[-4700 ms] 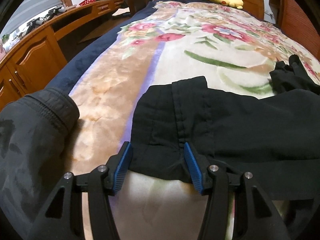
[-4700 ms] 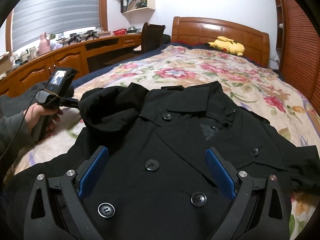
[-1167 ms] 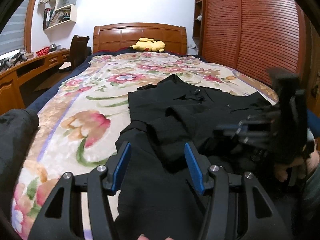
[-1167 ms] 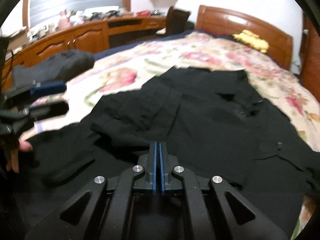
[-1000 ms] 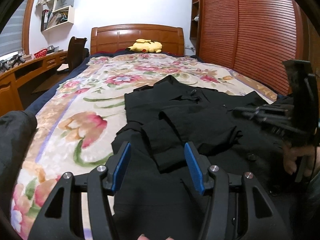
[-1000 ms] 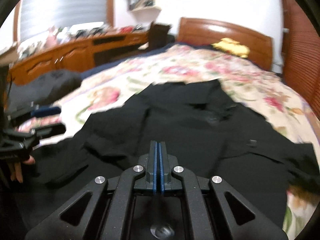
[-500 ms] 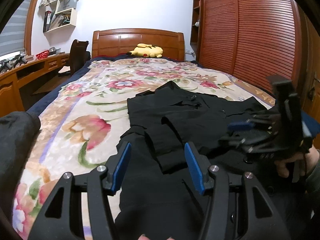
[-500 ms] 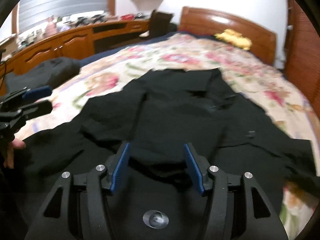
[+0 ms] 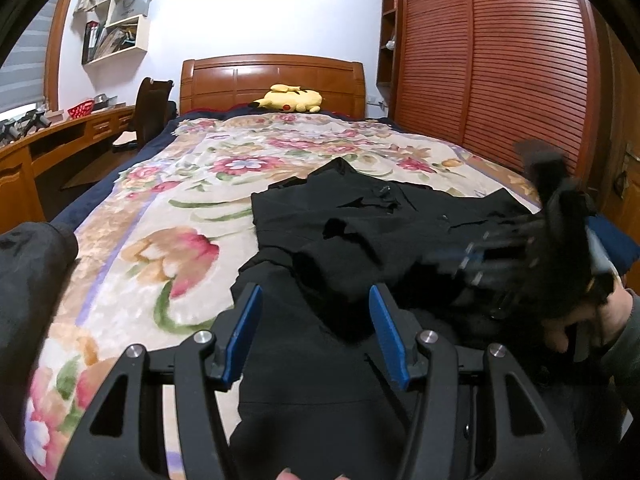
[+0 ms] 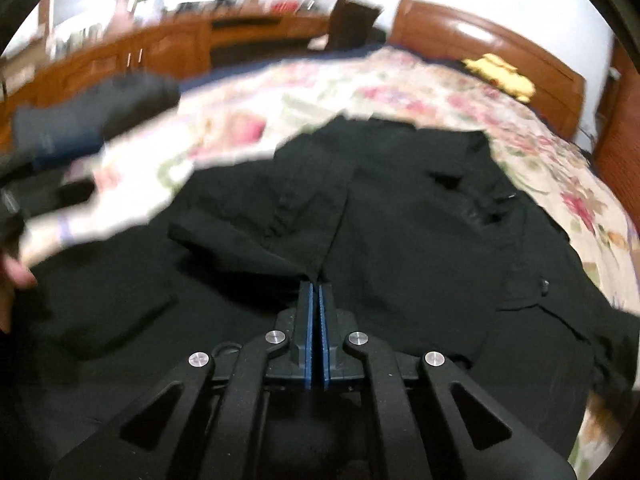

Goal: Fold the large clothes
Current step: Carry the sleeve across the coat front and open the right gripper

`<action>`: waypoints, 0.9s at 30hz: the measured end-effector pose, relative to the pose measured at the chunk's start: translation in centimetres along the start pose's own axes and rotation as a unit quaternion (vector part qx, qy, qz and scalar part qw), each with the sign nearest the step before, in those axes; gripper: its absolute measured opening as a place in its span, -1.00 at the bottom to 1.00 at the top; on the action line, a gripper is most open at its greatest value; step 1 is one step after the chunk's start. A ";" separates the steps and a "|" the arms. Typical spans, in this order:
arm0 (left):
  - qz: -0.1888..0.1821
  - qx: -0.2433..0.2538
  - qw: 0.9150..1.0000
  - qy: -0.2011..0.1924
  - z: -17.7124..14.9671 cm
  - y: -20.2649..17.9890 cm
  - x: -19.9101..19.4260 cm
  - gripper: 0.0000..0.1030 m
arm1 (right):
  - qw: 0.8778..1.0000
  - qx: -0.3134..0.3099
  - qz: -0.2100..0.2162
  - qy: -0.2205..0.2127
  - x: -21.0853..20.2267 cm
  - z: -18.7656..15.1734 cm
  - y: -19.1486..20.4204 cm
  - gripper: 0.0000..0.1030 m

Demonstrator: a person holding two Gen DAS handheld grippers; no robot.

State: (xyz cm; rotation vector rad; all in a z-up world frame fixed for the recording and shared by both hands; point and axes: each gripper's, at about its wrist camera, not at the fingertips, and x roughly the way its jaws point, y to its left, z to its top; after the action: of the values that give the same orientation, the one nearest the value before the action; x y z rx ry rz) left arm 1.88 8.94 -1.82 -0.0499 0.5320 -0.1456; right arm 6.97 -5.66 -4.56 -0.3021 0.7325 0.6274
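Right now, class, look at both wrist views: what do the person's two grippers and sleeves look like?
Both are alike. The left gripper and right gripper have black plastic frames with triangular cut-outs, silver screw heads at the joints, and flat blue ribbed pads lining the fingers. The person wears a dark grey sleeve with a ribbed cuff. No cables or markings are visible.

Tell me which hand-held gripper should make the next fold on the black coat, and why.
Probably the right hand-held gripper: its jaws are shut at the edge of the folded sleeve in the middle of the coat. The left hand-held gripper hangs open above the cloth, gripping nothing.
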 end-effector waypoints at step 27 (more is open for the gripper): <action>-0.032 0.006 0.999 -0.011 0.8 -2.8 -0.1 0.06 | 0.980 0.145 -0.122 -0.067 -11.9 -6.4 -7.1 -0.95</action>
State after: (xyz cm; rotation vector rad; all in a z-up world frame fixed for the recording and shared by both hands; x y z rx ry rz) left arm 1.88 6.18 -0.85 -0.0565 0.5082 -0.2112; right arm 1.21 -19.24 -0.49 -0.0762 0.6358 0.2981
